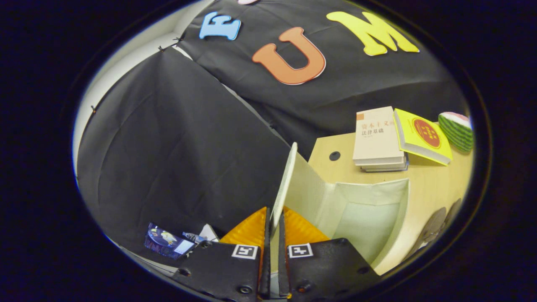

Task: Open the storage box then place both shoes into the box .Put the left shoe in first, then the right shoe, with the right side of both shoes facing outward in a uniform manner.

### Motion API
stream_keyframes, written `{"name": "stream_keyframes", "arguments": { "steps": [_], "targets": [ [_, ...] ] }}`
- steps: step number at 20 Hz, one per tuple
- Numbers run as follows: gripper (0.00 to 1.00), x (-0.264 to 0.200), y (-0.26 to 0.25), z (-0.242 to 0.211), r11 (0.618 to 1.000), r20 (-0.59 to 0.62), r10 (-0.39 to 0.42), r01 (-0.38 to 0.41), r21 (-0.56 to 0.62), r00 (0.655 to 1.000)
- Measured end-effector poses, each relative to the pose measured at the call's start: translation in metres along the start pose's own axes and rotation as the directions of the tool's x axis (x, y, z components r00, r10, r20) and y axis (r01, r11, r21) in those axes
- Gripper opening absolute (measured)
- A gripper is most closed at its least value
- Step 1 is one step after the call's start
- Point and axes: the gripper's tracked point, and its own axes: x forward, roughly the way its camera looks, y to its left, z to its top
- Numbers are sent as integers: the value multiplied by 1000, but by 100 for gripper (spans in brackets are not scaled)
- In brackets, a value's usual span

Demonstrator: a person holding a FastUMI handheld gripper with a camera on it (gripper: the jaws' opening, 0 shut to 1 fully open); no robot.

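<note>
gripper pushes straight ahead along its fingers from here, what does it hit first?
Nothing new right away: the gripper is already shut on the storage box lid, held edge-on between both fingers. Beyond the lid's far edge the line seems to run to the black cloth wall, though depth is unclear here.

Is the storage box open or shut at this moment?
Open. The gripper is shut on the raised lid, and the storage box shows a bare interior.

Claw (pixel 273 222) apparently pinching box lid (pixel 285 184)
</note>
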Motion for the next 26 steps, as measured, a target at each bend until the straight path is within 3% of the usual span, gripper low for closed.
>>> {"name": "stream_keyframes", "arguments": {
  "steps": [3, 5, 6, 10, 19, 23, 26],
  "targets": [
    [14, 8, 15, 3, 1000, 12, 9, -9, -9, 1000],
    [20, 7, 30, -3, 999, 1, 47, -47, -20, 999],
    [36, 6, 36, -9, 998, -19, 63, -64, -24, 998],
    [61, 8, 36, -18, 999, -26, 39, -38, 37, 999],
    [71, -19, -62, -24, 971, -16, -220, 220, 98, 975],
    [72, -35, -95, -41, 953, -61, -278, 284, 107, 959],
    [72, -54, -135, -49, 917, -79, -395, 398, 32, 915]
  ]
}}
